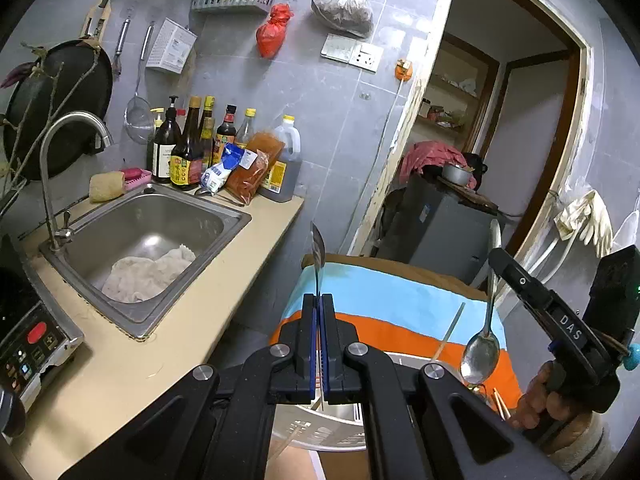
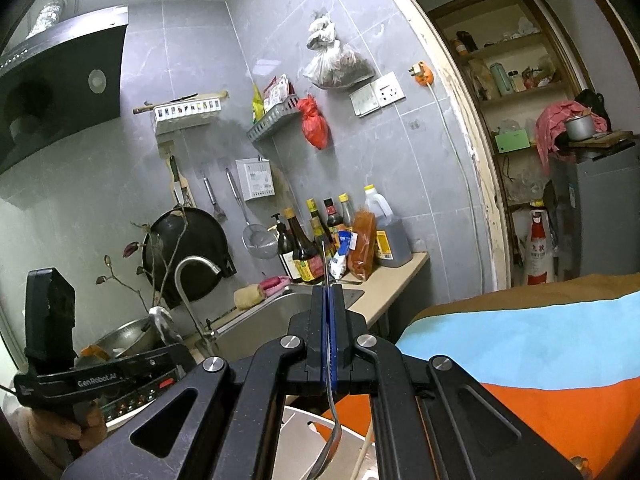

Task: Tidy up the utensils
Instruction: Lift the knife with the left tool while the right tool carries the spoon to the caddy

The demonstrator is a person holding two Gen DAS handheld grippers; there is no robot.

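My left gripper is shut on a metal utensil; its flat end sticks up past the fingertips and its shaft runs down toward a white slotted basket. My right gripper is shut on a metal spoon held by the handle. In the left wrist view that spoon hangs bowl-down over the striped cloth, beside the right gripper's body. Chopsticks and a thin stick show near the basket.
A steel sink with a white cloth, faucet, sauce bottles and an induction cooker are on the beige counter. A striped blue-orange cloth covers the surface below. A doorway is at right.
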